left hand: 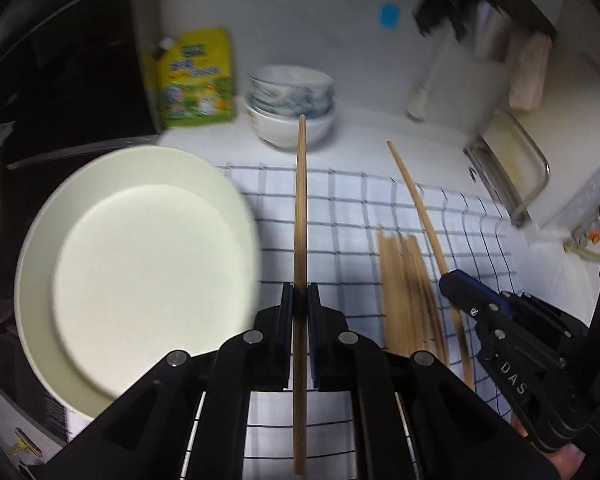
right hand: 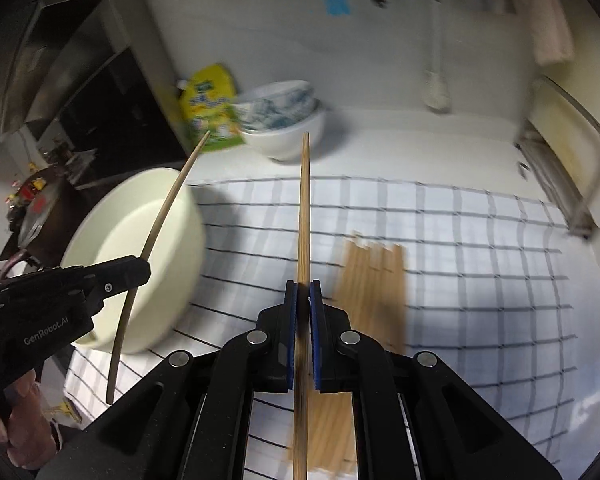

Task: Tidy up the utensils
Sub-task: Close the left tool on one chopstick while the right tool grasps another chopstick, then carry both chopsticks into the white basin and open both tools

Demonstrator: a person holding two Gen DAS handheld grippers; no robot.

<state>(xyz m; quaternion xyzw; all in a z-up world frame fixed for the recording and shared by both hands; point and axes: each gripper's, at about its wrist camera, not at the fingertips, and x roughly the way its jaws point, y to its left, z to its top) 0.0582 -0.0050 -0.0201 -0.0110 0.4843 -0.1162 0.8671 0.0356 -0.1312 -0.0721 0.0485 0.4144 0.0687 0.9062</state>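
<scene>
Each gripper, left point(left hand: 300, 294) and right point(right hand: 303, 290), clamps 1 chopstick point(left hand: 301, 208) point(right hand: 303, 208) above the checked cloth point(left hand: 340, 208). The cream plate point(left hand: 36, 264) looks bare; stacked bowls' point(left hand: 290, 96) insides are hidden.

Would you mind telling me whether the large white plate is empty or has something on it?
Empty: the white plate shows only bare surface in both wrist views, though they are blurred.
</scene>
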